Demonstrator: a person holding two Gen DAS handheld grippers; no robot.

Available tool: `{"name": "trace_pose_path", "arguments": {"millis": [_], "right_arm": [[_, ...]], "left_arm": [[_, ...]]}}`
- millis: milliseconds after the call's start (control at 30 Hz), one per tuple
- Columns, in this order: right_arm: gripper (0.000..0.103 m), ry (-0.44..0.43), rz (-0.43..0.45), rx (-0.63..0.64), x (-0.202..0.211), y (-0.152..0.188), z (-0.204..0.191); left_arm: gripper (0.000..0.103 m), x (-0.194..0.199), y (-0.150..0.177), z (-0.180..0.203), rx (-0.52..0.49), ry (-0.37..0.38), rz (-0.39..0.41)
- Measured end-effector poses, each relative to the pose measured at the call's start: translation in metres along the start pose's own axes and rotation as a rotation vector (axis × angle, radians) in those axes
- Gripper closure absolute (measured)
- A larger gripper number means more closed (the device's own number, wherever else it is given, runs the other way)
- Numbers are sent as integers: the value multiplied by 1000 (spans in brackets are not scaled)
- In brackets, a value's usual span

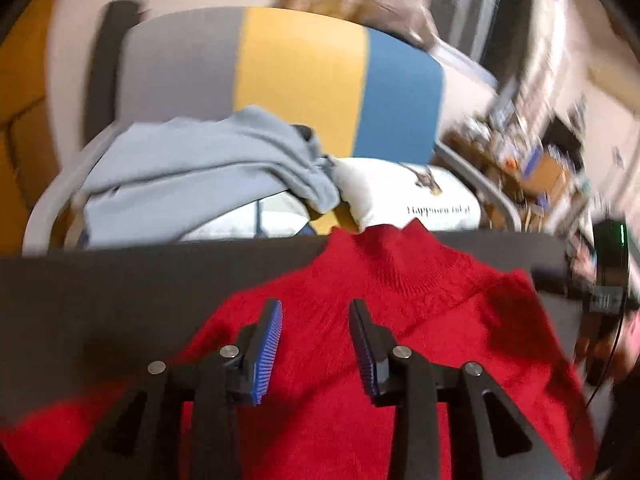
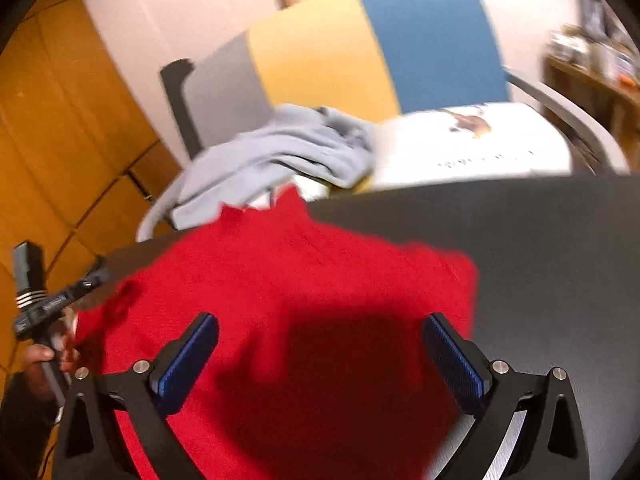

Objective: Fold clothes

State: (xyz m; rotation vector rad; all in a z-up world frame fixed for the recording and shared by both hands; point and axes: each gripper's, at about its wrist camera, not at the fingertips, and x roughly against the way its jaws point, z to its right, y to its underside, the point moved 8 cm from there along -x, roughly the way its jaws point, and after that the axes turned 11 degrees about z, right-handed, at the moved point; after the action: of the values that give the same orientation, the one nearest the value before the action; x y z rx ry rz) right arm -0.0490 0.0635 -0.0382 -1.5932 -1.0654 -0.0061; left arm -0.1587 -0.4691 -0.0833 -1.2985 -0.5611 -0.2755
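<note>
A red knit sweater point(image 1: 384, 300) lies on a dark grey table point(image 1: 120, 292), its collar at the far table edge. My left gripper point(image 1: 316, 312) hovers over its left shoulder area, jaws partly open, holding nothing. In the right wrist view the same sweater point(image 2: 280, 280) spreads below my right gripper point(image 2: 320, 332), which is wide open and empty above the cloth and casts a shadow on it. The left gripper's handle and the hand holding it point(image 2: 44, 320) show at the left edge of that view.
Behind the table stands a chair with a grey, yellow and blue back point(image 1: 304, 80). On its seat lie a light blue garment point(image 1: 200, 168) and a white printed garment point(image 1: 412, 196). Cluttered shelves point(image 1: 540, 160) are at the right. Bare table point(image 2: 540, 260) extends right.
</note>
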Motion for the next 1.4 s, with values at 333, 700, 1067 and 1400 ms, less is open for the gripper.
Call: {"name": "trace_pose_path", "arguments": {"millis": [333,700,1067,1400], "right_arm": [[35,-44,-175,142,-130,-47,-17],[87,-140,-266,245,-179,-41,-42],[90,-281,-118,168,-72,-40,-71],[89,-235,-230,125,-16,62,-54]], "left_arm": [[66,-108,-10,2,17,104,-157],[97,-135,-17,36,-27,150,-190],[97,2,-2,58,-7,225,55],[86,39,73,33,117,177,-42]]}}
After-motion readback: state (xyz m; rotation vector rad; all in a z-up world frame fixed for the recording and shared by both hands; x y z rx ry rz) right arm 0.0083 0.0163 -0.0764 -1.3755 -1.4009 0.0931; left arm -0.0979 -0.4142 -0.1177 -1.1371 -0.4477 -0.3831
